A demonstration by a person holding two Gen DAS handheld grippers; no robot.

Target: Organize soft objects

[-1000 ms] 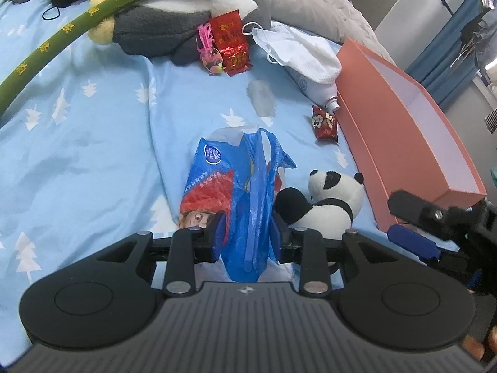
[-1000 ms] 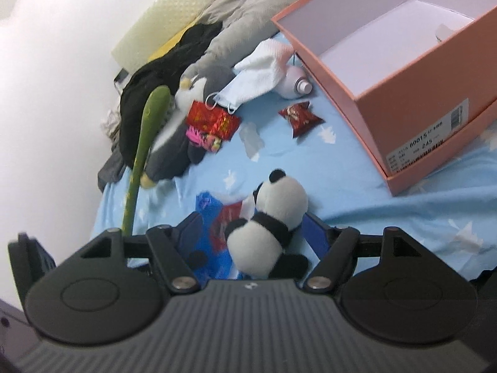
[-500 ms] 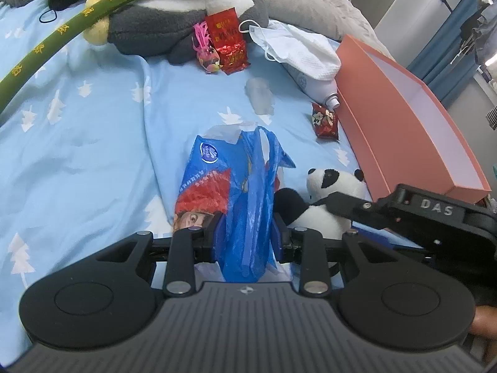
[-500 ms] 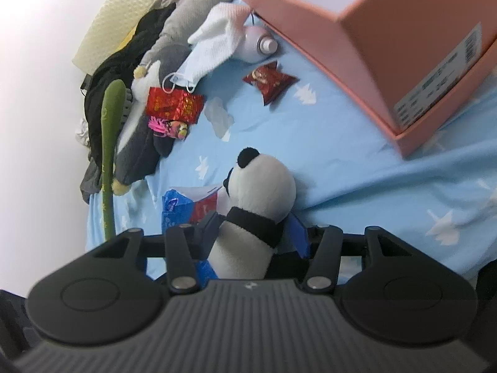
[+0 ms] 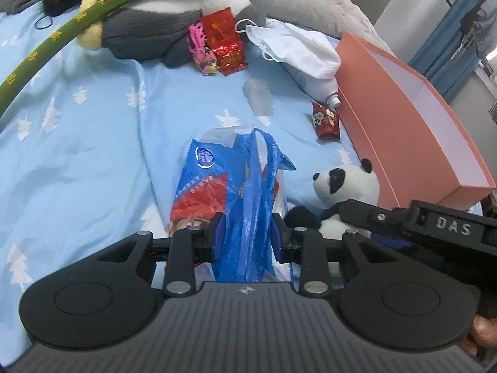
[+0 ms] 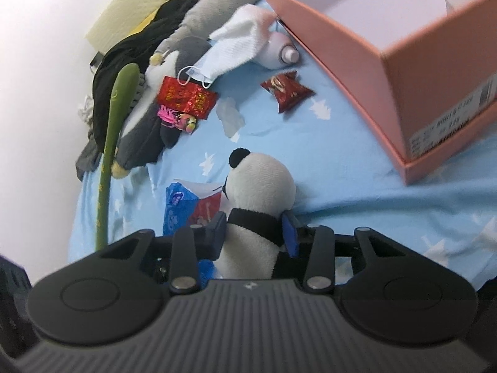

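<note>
My left gripper [image 5: 245, 236] is shut on a blue plastic bag [image 5: 248, 205] lying on the blue bedsheet. My right gripper [image 6: 254, 230] is shut on a small panda plush [image 6: 257, 211], gripped at its black band; the panda [image 5: 341, 186] shows right of the bag in the left wrist view, with the right gripper's arm across it. The open pink shoebox [image 6: 403, 62] stands to the right; in the left wrist view the shoebox [image 5: 403, 130] is at far right. A grey penguin plush [image 5: 149, 34] lies at the back under a long green plush stem [image 5: 62, 40].
Between the plushes and the box lie a red foil packet [image 5: 225, 42], a pink trinket [image 5: 202, 52], a face mask with white cloth [image 5: 295, 46], a white bottle [image 5: 323, 90] and a small red candy wrapper [image 5: 326, 121]. Grey and black clothes are heaped behind.
My right gripper closed on the panda and has swung it toward the shoebox side. My left gripper stays shut on the blue bag, barely moved.
</note>
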